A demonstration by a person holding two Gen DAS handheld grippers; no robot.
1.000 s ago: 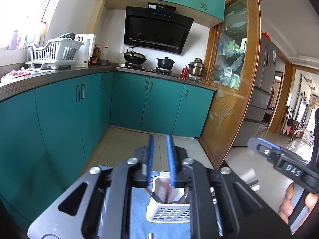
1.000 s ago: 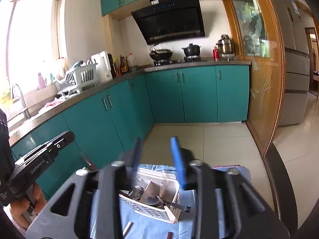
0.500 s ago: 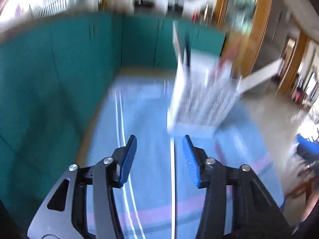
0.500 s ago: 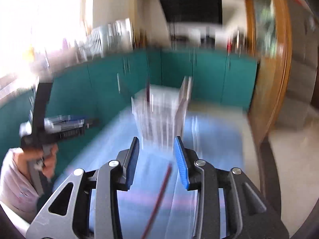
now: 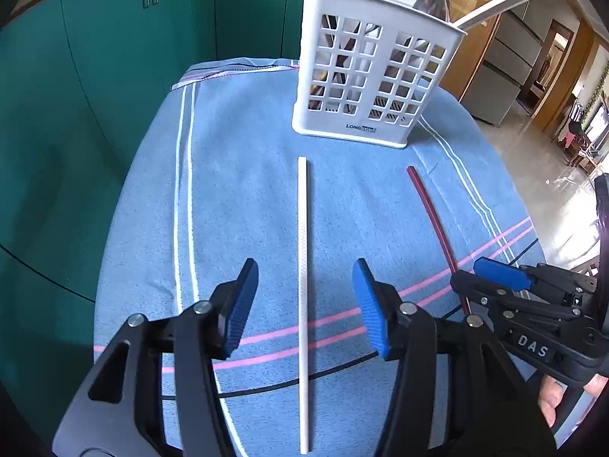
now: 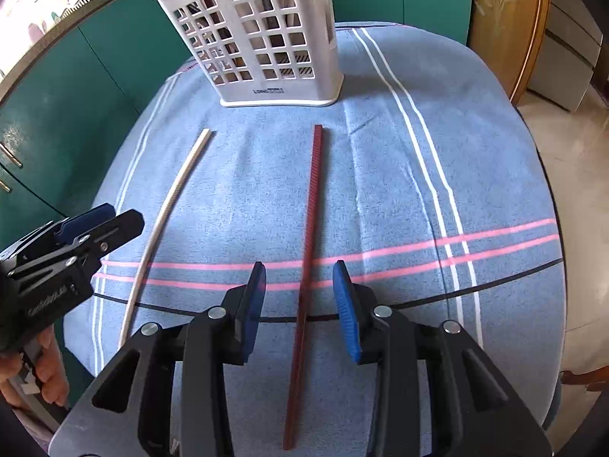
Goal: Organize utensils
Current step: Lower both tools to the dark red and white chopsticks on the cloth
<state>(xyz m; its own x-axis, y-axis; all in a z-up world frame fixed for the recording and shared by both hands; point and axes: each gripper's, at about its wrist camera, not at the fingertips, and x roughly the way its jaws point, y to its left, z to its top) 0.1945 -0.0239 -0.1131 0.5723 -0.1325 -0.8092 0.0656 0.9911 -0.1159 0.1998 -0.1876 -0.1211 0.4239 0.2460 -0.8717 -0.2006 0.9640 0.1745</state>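
A white chopstick (image 5: 303,266) lies on the blue cloth, running between the open fingers of my left gripper (image 5: 304,304), which is just above it. A dark red chopstick (image 6: 310,236) lies between the open fingers of my right gripper (image 6: 300,304). Each stick shows in the other view too: the red chopstick (image 5: 430,209) and the white chopstick (image 6: 167,205). A white slotted utensil holder (image 5: 373,76) stands upright at the far end of the cloth, also in the right wrist view (image 6: 262,42), with several utensils sticking out of it.
The blue striped cloth (image 6: 399,175) covers a small round table. Teal kitchen cabinets (image 5: 114,57) stand to the left and behind. A wooden door frame and tiled floor are at the right. The right gripper's body (image 5: 533,312) shows beside my left gripper.
Both grippers have dropped from a raised, level view of the kitchen down to the table and opened wider. Each now straddles a chopstick.
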